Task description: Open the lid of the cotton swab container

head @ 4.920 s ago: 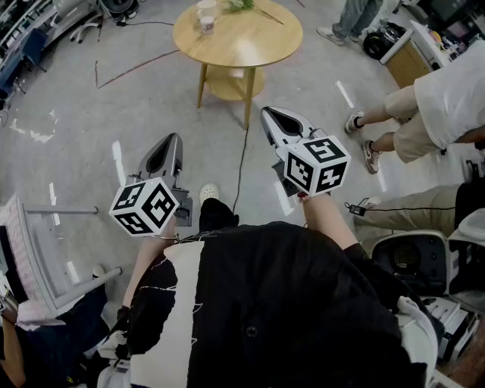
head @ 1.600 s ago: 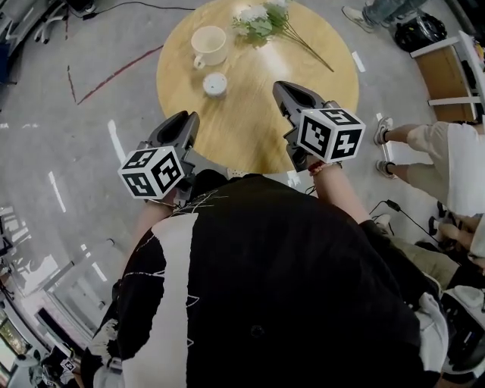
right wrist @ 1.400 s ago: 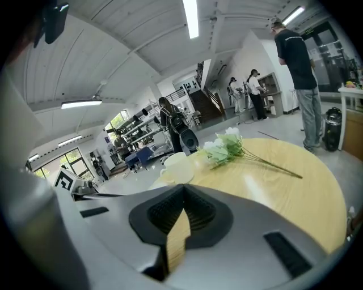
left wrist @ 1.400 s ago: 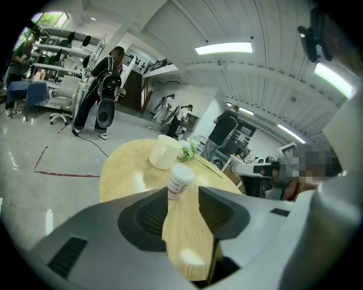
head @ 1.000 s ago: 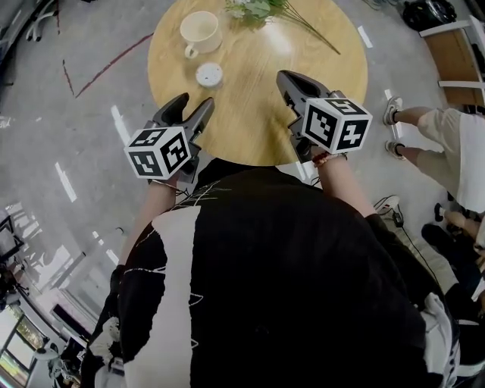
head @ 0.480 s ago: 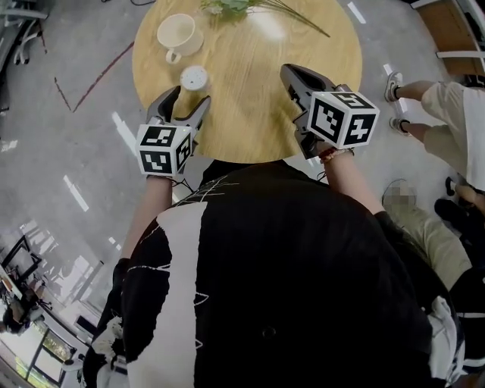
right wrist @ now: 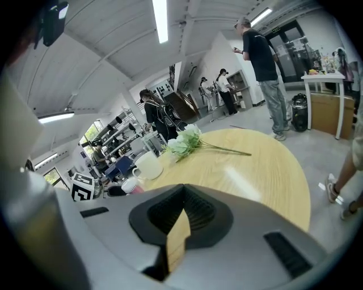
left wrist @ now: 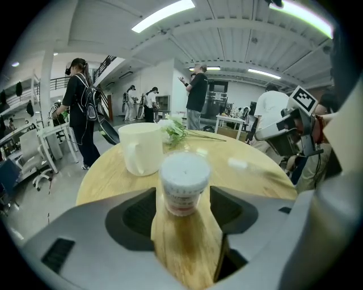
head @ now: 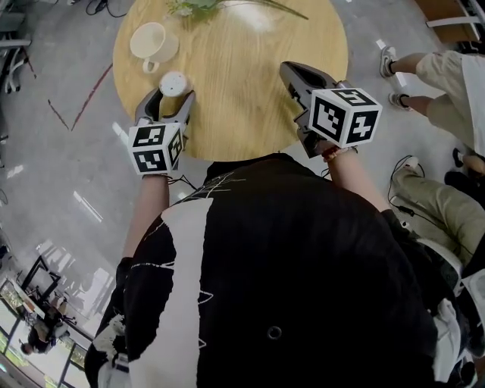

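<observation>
Left hand-held gripper (head: 167, 103): jaws spread wide, having just been opening; nothing gripped.
Cotton swab container (left wrist: 184, 183): upright near the tabletop's (head: 250, 106) left edge, lid on, between the left jaw tips with a gap on each side.
Right hand-held gripper (head: 293, 73): jaws closed together, empty, above the tabletop's near right edge.
Cup (head: 149, 42): just beyond the container, toward the far left edge.
Flowers (head: 193, 6): lying by the far edge.

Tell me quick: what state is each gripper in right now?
Left gripper: open, jaws have just been opening; container just ahead of the gap, not gripped.
Right gripper: shut, empty.
</observation>
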The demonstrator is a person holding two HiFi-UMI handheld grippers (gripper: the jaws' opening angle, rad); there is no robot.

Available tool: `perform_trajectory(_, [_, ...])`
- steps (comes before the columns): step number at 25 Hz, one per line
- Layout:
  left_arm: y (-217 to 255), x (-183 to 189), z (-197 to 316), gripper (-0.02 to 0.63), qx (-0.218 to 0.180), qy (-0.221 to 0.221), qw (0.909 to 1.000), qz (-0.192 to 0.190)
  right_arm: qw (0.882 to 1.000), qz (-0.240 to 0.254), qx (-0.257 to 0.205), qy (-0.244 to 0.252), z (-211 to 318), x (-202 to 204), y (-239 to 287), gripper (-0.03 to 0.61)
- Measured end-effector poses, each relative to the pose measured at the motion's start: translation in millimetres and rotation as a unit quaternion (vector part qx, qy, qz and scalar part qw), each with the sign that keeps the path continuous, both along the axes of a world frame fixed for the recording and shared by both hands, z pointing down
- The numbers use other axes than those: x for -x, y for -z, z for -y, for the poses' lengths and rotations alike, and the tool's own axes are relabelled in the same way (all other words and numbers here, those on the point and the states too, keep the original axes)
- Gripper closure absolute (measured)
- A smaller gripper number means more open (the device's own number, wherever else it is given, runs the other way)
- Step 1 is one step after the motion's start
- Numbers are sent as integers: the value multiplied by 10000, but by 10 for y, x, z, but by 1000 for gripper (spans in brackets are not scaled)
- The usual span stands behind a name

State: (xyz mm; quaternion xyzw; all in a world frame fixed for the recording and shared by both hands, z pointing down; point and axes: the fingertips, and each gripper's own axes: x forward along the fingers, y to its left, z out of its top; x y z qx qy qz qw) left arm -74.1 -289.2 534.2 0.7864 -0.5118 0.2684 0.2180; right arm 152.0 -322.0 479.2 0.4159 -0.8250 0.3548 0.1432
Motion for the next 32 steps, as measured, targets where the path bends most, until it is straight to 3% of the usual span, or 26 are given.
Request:
perform_trajectory(12, [-86, -101, 100, 309, -81, 63, 9999, 89, 9996, 12, 30, -274, -64, -371, -49, 574])
perform_trajectory(22, [-90, -35, 30, 334, 24, 172, 9998, 136, 9996, 112, 81, -265, -116, -306, -42, 574])
perform_trajectory(28, [97, -56, 62, 341, -140, 130, 9992, -338, 9996, 223, 25, -186, -69, -122, 13, 572])
perform_trajectory(32, [273, -215, 50, 344, -283, -5, 9975, -652, 9984, 509, -168, 160, -80, 40, 123, 572])
